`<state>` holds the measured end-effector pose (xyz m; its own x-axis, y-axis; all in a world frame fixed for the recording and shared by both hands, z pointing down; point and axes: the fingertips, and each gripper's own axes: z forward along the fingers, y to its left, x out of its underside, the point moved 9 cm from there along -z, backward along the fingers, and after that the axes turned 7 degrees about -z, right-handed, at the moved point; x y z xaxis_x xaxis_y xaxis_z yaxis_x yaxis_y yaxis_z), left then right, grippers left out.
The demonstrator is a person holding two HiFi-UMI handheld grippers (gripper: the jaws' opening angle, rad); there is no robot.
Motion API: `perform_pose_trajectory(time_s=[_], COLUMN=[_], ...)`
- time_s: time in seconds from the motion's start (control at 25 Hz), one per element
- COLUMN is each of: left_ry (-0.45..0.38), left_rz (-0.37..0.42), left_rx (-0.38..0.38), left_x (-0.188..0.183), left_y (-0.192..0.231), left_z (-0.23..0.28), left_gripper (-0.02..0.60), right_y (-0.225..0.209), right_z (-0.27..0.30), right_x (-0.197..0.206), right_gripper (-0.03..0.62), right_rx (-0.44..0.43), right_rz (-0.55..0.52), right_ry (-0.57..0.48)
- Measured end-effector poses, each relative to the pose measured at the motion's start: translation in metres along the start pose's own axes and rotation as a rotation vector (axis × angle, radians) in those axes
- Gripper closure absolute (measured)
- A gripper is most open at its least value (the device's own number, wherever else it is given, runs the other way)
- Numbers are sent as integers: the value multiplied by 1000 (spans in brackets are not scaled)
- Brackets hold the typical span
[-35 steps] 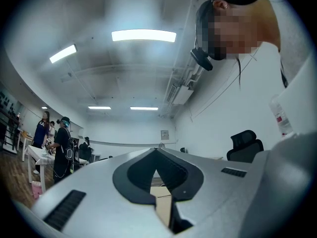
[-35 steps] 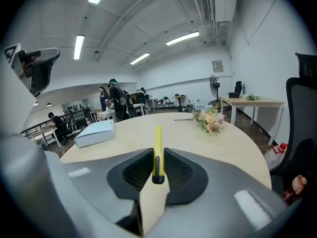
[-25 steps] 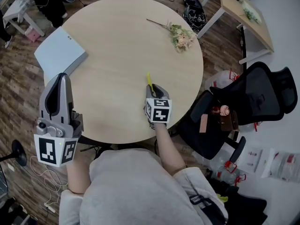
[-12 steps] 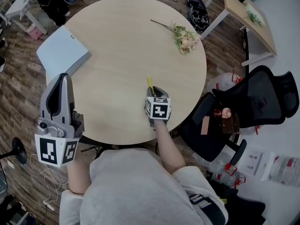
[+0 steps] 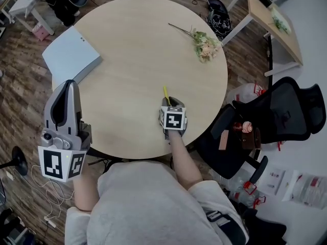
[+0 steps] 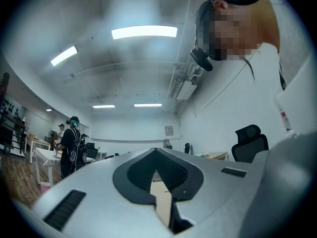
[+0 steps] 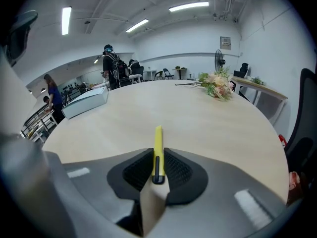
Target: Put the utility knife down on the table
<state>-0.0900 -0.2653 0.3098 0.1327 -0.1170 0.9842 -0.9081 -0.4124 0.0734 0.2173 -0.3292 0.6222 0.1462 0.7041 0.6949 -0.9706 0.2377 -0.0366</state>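
A yellow utility knife (image 7: 158,150) with a black slider is clamped between the pads of my right gripper (image 7: 157,155), its tip pointing out over the round wooden table (image 7: 208,118). From the head view the knife (image 5: 165,93) sticks out ahead of the right gripper (image 5: 171,102), which is low over the table (image 5: 133,50) near its front edge. My left gripper (image 5: 65,98) is held up off the table's left side, jaws together with nothing between them. In the left gripper view the gripper (image 6: 157,165) points at the room and ceiling.
A light blue-grey flat box (image 5: 71,55) lies at the table's left edge, and a bunch of flowers (image 5: 204,42) at its far right. A black office chair (image 5: 286,111) stands to the right, a desk (image 5: 265,14) beyond it. People stand in the background (image 7: 111,63).
The head view has shifted a little; my right gripper with the knife has stayed close to the same spot near the table's front edge. The left gripper has not moved.
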Motion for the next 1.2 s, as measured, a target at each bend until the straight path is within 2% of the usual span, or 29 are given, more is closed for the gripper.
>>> perform_pose_trajectory(time_s=[0.64, 0.8, 0.96, 1.2], left_ry=[-27, -39, -51, -62], left_rz=[-2, -7, -13, -23], left_rx=[-17, -6, 20, 71], left_x=[-8, -11, -14, -20], left_y=[11, 11, 8, 5], left_z=[-18, -22, -25, -28], left_gripper=[574, 574, 574, 574], right_y=[6, 8, 10, 17], right_z=[-5, -17, -33, -65], right_x=[-2, -8, -15, -24], right_gripper=[505, 505, 580, 583], right_rx=[18, 24, 30, 34], right_rz=[-8, 2, 9, 36], right_ry=[-27, -74, -130, -225])
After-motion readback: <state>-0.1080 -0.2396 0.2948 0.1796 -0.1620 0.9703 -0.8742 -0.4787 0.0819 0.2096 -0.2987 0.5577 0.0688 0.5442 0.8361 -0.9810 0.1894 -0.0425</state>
